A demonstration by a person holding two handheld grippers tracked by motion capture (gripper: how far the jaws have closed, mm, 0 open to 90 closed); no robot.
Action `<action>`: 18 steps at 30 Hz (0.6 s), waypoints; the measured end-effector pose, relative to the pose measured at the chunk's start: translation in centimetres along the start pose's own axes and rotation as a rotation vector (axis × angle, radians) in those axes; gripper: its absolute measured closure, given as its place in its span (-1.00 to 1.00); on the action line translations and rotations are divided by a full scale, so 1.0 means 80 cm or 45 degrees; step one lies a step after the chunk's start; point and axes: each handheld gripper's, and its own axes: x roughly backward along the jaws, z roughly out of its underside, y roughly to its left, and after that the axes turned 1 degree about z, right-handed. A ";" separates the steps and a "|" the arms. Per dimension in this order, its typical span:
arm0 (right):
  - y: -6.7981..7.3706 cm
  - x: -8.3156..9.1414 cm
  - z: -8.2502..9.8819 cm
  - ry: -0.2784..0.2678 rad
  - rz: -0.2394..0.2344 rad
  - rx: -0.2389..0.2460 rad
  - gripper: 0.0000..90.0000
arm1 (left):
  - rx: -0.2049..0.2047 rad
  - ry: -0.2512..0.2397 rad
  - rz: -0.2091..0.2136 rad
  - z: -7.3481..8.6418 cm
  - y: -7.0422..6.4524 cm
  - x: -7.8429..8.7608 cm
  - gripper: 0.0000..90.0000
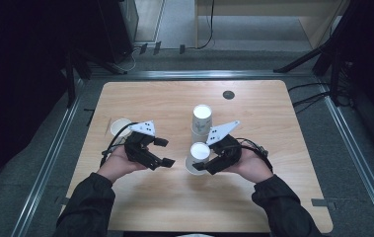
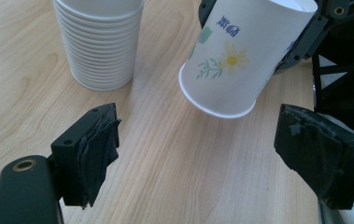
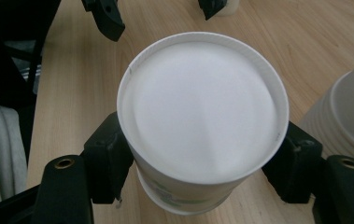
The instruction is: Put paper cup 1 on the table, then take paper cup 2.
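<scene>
Item: a white paper cup with a printed flower (image 1: 198,157), pinched at its sides by your right gripper (image 1: 205,166) and held tilted above the pale wooden table (image 1: 253,197), just near of the tall stack of white paper cups (image 1: 201,121) (mid-table). Your left gripper (image 1: 164,152) hangs to the cup's left, jaws spread and holding nothing.

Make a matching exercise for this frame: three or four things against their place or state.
Things:
1. right tongs
2. left tongs
3. cup stack
4. lone cup

States:
A. open, nothing between them
B. stands upright on the table, many cups nested
C. shut on a flowered paper cup
D. sits near the table's left edge, beyond the left hand

Pairs: 1-C, 2-A, 3-B, 4-D
</scene>
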 end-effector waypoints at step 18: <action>-0.008 -0.014 0.006 -0.103 -0.084 -0.087 -0.29 | -0.028 -0.002 0.068 -0.002 -0.001 -0.029 -0.68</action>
